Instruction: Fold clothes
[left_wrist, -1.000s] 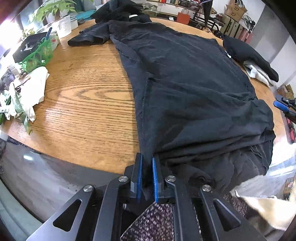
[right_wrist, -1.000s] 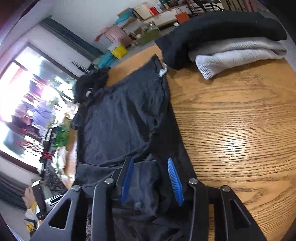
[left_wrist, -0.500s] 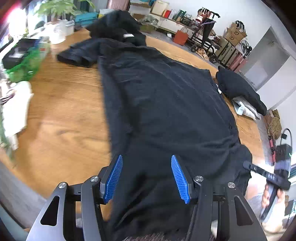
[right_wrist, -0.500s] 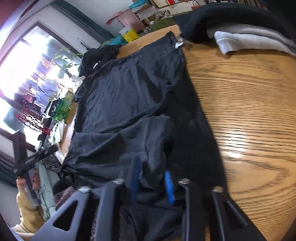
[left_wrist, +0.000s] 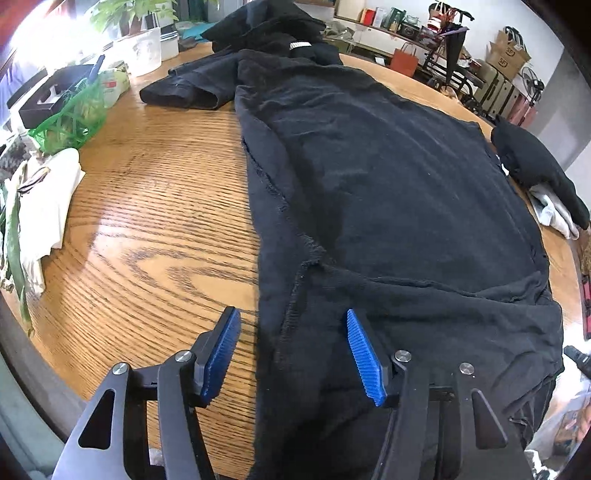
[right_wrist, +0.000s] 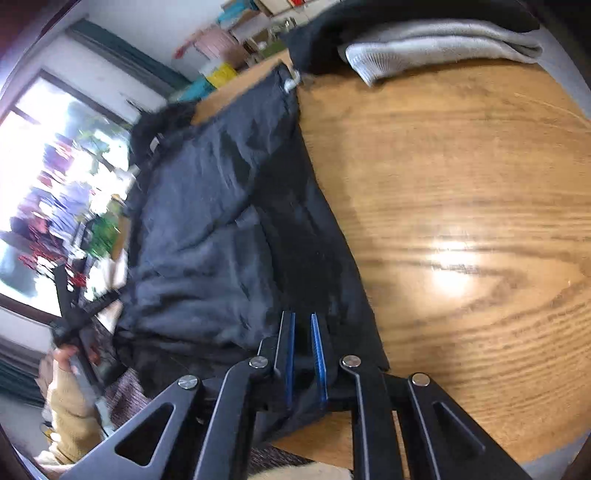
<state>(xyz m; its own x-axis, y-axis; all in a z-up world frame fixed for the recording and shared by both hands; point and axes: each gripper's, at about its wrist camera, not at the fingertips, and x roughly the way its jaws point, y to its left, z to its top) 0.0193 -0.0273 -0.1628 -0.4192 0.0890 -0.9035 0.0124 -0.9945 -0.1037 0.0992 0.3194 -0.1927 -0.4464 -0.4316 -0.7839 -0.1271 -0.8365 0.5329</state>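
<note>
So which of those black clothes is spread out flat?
The big black T-shirt in the table's middle. The black bundle behind it is crumpled, and the black garment at right is folded on a grey one.

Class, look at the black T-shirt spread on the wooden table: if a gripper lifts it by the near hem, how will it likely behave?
The black T-shirt would probably sag and drape, since it already wrinkles and bunches at the hem. It looks thin, so likely light. On the smooth wooden table it may slide rather than stay put.

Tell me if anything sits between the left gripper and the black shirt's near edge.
Nothing visible does. The left gripper is open over the black shirt, whose side seam lies between its blue pads; only bare table lies beside it.
</note>
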